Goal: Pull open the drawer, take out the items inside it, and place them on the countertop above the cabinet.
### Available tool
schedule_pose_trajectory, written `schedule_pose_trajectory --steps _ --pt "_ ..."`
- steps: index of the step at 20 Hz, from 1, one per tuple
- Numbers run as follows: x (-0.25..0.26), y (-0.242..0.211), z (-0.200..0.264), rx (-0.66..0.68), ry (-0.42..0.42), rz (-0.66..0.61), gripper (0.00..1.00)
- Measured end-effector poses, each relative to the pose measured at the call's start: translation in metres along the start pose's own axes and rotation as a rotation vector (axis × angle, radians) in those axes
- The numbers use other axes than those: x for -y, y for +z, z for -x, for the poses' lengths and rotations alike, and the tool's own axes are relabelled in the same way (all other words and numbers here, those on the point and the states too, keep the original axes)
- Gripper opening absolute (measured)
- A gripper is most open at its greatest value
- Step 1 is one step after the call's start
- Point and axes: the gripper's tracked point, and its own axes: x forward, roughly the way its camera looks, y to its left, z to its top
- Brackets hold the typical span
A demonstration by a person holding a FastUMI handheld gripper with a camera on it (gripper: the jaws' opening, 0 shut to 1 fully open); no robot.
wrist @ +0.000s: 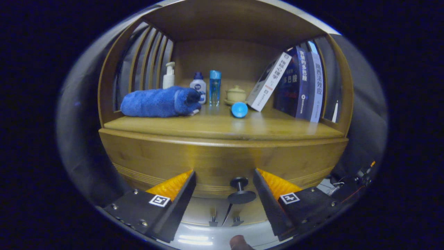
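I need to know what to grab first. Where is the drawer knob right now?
In the gripper view the knob sits on the drawer front, below the countertop, between the fingers of the open tongs, untouched.

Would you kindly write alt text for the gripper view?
The gripper is open, its fingers either side of the dark round drawer knob on a wooden cabinet. On the countertop above lie a rolled blue towel, bottles and leaning books.

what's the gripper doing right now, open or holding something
Gripper: open, holding nothing; its fingers sit either side of the dark round drawer knob on the wooden cabinet, not pressing it.
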Motion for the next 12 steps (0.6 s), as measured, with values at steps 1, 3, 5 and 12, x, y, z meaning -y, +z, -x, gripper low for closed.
schedule_pose_trajectory --steps 1,3,5,12 --pt "-0.002 0.004 0.009 0.003 0.005 -0.01 0.99" --pt "-0.008 0.012 0.026 0.015 0.022 -0.031 0.99" --pt "-0.009 0.02 0.046 0.021 0.029 -0.055 0.99" --pt "-0.004 0.085 0.131 0.165 0.035 -0.159 0.99"
